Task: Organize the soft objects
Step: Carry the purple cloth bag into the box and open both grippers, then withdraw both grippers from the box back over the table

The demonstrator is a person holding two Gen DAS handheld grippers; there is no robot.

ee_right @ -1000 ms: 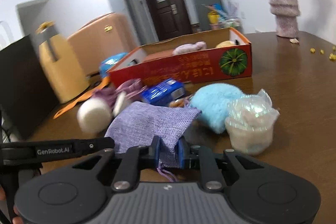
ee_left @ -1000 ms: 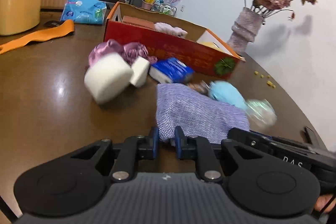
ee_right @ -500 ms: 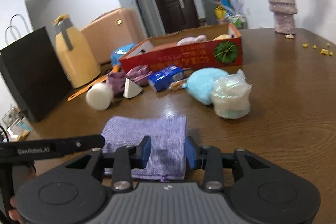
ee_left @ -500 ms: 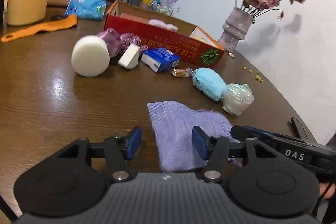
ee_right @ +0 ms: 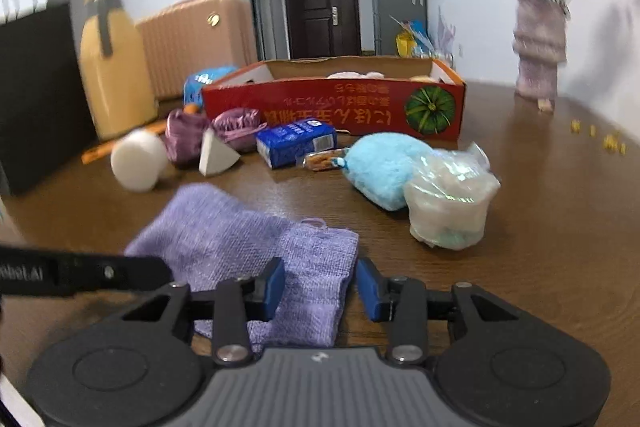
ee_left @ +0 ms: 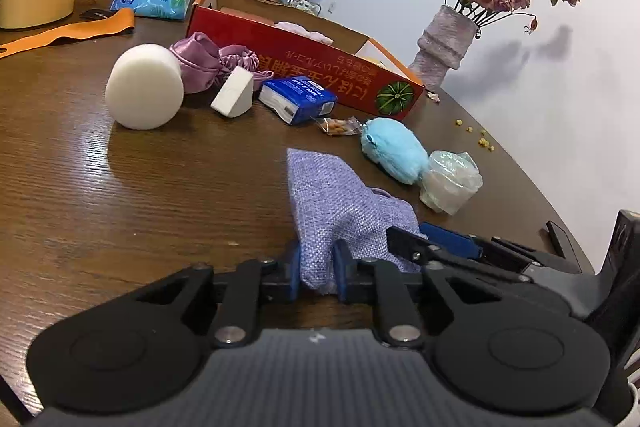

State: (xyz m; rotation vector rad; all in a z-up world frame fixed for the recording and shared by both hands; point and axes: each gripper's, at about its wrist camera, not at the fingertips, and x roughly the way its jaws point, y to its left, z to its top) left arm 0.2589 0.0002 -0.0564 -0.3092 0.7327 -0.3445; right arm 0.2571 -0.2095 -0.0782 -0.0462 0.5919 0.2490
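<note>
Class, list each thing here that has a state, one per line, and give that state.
Left gripper: shut on the purple woven pouch.
Right gripper: open, pouch edge between its fingers.
Purple woven pouch: folded over, on the table.
Red cardboard box: open-topped, holding soft items.
Clear plastic bag: bunched up, filled.

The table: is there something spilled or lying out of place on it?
Yes. Small yellow crumbs lie scattered on the bare table beyond the blue fluffy pouch, near the vase. A snack packet also lies among the soft things.
</note>
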